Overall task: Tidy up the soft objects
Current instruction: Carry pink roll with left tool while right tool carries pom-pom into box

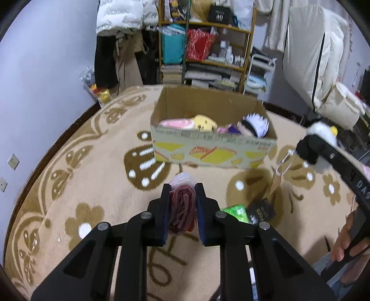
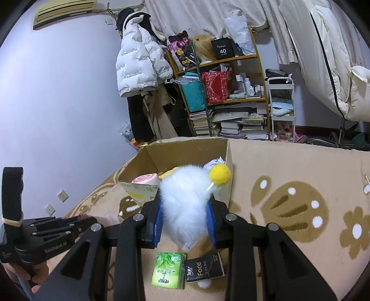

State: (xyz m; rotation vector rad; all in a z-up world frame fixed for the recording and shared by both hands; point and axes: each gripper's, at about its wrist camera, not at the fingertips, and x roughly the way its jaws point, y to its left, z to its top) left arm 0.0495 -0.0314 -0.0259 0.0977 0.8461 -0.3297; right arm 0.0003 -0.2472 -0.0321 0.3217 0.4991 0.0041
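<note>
My left gripper point(image 1: 183, 192) is shut on a dark red folded cloth in clear wrap point(image 1: 182, 208), held above the carpet in front of the cardboard box point(image 1: 215, 152). My right gripper point(image 2: 185, 208) is shut on a white fluffy plush with a yellow pompom point(image 2: 185, 196); from the left wrist view that plush point(image 1: 322, 133) hangs at the right, beside the box. Inside the box lie a pink roll-shaped plush point(image 1: 178, 123), a yellow plush point(image 1: 205, 121) and a doll with pale purple hair point(image 1: 254, 126). On the carpet below the right gripper lie a green tissue pack point(image 2: 167, 269) and a black tissue pack point(image 2: 204, 268).
A patterned beige carpet point(image 1: 92, 166) covers the floor. Behind the box stand a crowded yellow shelf point(image 1: 208, 46), hanging coats point(image 1: 120, 20) and a white trolley point(image 2: 281, 104). A person's hand point(image 1: 346, 238) holds the right gripper's handle. Wall sockets point(image 1: 12, 161) sit low at the left.
</note>
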